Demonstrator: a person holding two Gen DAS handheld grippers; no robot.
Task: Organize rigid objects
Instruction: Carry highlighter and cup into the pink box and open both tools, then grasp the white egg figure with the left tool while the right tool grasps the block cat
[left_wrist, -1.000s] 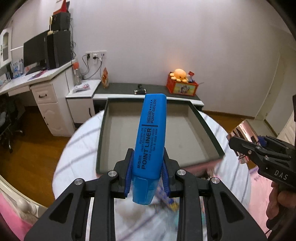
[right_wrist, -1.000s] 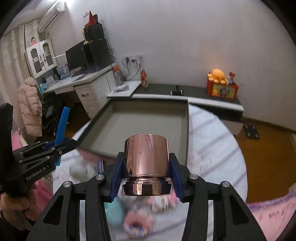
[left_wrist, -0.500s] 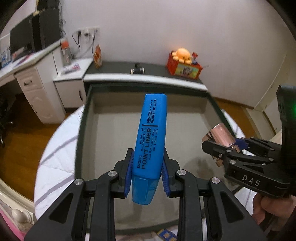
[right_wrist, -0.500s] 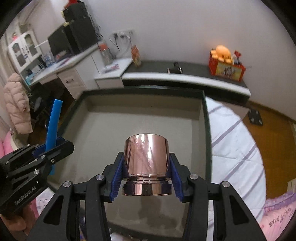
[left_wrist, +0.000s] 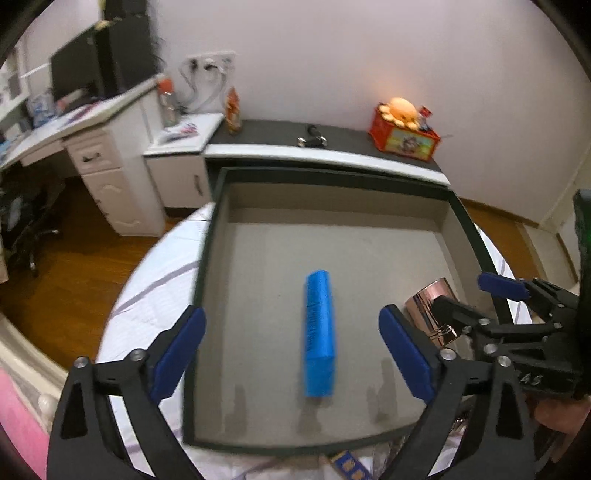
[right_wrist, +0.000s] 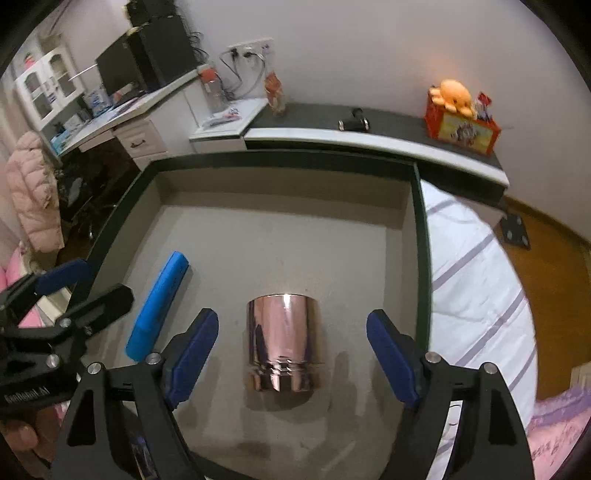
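Now both grippers are hanging over the grey tray, jaws just sprung wide: the left gripper is standing spread with the blue highlighter lying loose on the tray floor below it, and the right gripper is gaping around the rose-gold cup, which a second ago it was pinching, so two items look delivered. The right wrist view is showing the cup whole and lying apart from the highlighter, while the left view is showing it half hidden behind the right gripper's fingers.
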